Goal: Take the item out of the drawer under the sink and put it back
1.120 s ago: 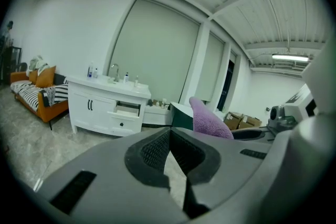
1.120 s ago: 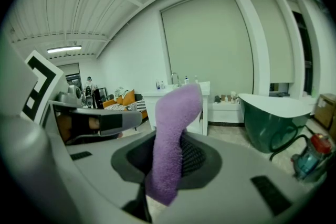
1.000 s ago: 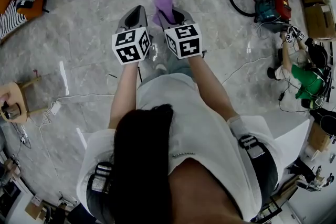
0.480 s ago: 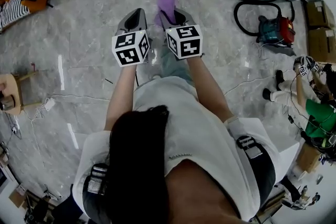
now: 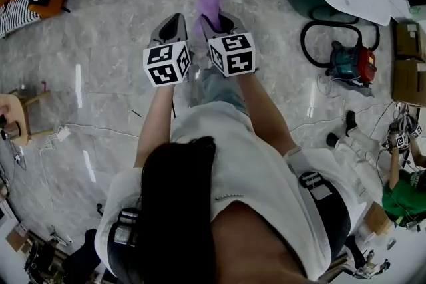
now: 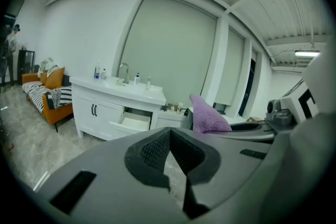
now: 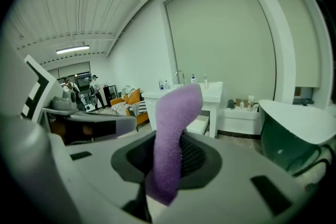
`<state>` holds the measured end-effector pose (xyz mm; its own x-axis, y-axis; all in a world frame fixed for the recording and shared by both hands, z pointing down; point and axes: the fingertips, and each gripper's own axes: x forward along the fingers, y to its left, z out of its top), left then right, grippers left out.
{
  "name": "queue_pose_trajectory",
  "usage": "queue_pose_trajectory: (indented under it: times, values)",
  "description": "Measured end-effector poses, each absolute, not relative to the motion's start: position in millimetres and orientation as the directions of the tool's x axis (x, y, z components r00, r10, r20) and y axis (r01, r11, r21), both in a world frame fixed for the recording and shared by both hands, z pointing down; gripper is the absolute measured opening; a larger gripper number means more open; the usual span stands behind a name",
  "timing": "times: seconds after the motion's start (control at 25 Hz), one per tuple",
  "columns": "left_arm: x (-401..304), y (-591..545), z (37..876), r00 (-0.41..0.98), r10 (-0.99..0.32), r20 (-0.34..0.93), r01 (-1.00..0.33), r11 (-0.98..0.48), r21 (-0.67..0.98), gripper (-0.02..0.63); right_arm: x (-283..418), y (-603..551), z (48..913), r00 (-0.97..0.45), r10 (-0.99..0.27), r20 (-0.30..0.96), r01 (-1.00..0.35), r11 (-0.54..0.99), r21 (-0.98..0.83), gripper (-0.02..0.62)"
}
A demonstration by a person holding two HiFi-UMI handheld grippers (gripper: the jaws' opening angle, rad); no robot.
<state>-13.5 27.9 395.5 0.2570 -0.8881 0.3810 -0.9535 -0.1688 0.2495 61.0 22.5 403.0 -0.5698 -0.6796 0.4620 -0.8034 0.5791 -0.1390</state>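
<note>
the right gripper (image 5: 214, 20) is clamping its jaws on the lower end of the purple cloth (image 7: 176, 123), and most of the cloth is sticking up free above the pads. the left gripper (image 5: 175, 18) is carrying nothing, with its jaws resting together. the open drawer (image 6: 131, 122) of the white vanity cabinet (image 6: 94, 108) is standing well apart, ahead of both grippers. i am thinking the grip is small, so the cloth could slip onto the floor (image 5: 100, 43); also the loose upper end could catch on the drawer front and hang outside
</note>
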Motion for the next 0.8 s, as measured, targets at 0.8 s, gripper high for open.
queue_pose_trajectory:
  times: [0.8]
  values:
    - [16.1,-100.3,397.2,0.207,-0.884,0.418,-0.963,-0.109,0.248,0.003,80.0,-110.3,407.0,-0.639,-0.603,0.478,-0.745,0.64,-0.189,0.104]
